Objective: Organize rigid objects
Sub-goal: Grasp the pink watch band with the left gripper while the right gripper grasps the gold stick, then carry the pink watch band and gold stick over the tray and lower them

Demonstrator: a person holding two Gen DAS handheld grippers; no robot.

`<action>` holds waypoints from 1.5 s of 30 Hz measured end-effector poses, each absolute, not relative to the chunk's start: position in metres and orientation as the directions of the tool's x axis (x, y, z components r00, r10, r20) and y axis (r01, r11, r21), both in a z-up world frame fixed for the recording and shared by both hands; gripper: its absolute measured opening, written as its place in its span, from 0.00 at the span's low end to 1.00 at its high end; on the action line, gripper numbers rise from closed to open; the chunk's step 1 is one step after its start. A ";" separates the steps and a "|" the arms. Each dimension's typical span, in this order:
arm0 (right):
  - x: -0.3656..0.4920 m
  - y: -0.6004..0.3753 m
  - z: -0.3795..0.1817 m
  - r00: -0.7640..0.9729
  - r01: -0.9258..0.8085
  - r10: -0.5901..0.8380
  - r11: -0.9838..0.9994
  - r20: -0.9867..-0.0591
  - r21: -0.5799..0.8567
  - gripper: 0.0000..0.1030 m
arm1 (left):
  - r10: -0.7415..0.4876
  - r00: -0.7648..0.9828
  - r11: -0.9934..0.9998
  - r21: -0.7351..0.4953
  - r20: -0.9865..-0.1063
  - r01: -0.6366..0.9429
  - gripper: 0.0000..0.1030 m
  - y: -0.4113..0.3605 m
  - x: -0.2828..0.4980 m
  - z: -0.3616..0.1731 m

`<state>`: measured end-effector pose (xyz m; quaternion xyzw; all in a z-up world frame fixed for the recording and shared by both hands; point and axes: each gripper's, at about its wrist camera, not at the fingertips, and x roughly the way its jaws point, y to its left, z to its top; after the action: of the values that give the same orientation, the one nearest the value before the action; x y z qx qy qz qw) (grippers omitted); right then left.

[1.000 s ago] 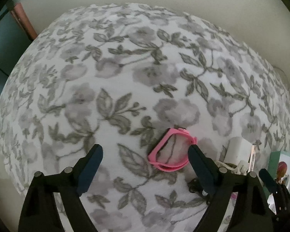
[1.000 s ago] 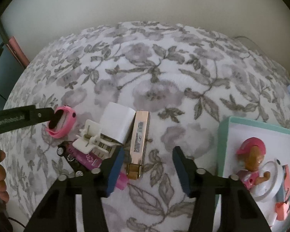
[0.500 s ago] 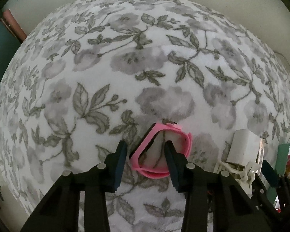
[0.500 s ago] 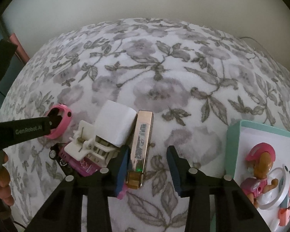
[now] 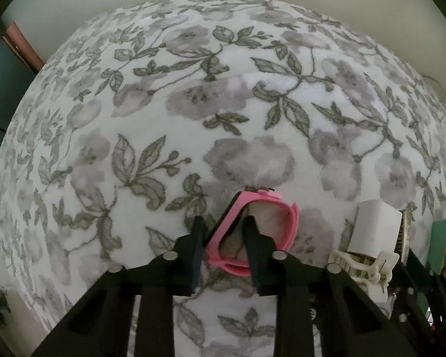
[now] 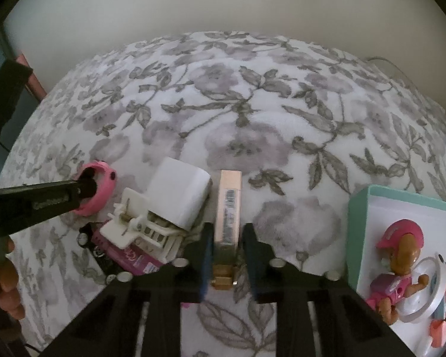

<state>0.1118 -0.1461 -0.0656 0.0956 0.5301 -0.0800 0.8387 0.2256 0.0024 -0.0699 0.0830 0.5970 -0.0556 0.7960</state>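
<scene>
Two grips are closing at once on the floral blanket (image 5: 193, 95): my left gripper (image 5: 223, 229) has just been narrowing onto one side of the pink band (image 5: 285, 223), one finger inside its loop, while my right gripper (image 6: 225, 238) has just been squeezing the slim beige tube (image 6: 228, 205) near its gold cap. I am risking the band twisting out as I lift, and the smooth tube slipping endwise or nudging the white charger (image 6: 178, 193) before reaching the teal box (image 6: 356, 232)
</scene>
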 end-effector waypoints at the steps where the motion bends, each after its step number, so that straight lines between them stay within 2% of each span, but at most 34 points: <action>1: 0.111 -0.147 -0.066 0.424 0.235 -0.034 0.969 -0.905 0.074 0.16 | 0.008 0.279 0.981 0.061 -0.960 0.182 0.23 0.002 0.226 -0.070; 5: 0.109 -0.149 -0.064 0.420 0.241 -0.024 0.967 -0.907 0.085 0.16 | -0.009 0.275 0.987 0.036 -0.961 0.156 0.22 0.008 0.224 -0.067; 6: 0.109 -0.150 -0.064 0.420 0.244 -0.023 0.966 -0.907 0.088 0.16 | -0.014 0.274 0.988 0.029 -0.962 0.151 0.15 0.010 0.224 -0.067; 10: 0.105 -0.157 -0.061 0.427 0.262 -0.007 0.958 -0.904 0.116 0.16 | -0.037 0.279 0.990 0.002 -0.959 0.139 0.12 0.014 0.222 -0.061; 17: 0.098 -0.170 -0.047 0.465 0.285 0.030 0.941 -0.885 0.182 0.16 | -0.050 0.321 0.991 -0.006 -0.946 0.136 0.12 0.008 0.217 -0.040; 25: 0.083 -0.188 -0.005 0.543 0.313 0.029 0.920 -0.839 0.234 0.16 | -0.098 0.421 0.989 -0.042 -0.902 0.139 0.12 -0.003 0.203 0.009; 35: 0.039 -0.250 0.051 0.613 0.425 -0.065 0.867 -0.788 0.259 0.16 | -0.194 0.514 0.971 -0.087 -0.836 0.224 0.12 -0.037 0.174 0.068; 45: -0.022 -0.338 0.076 0.598 0.601 -0.189 0.749 -0.779 0.279 0.16 | -0.280 0.522 0.929 -0.092 -0.806 0.357 0.12 -0.097 0.136 0.091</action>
<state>-0.0216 -0.3380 0.0760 0.2680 0.3841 -0.2316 0.8526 0.1362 -0.0968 0.0910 0.0426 0.4534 -0.1829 0.8713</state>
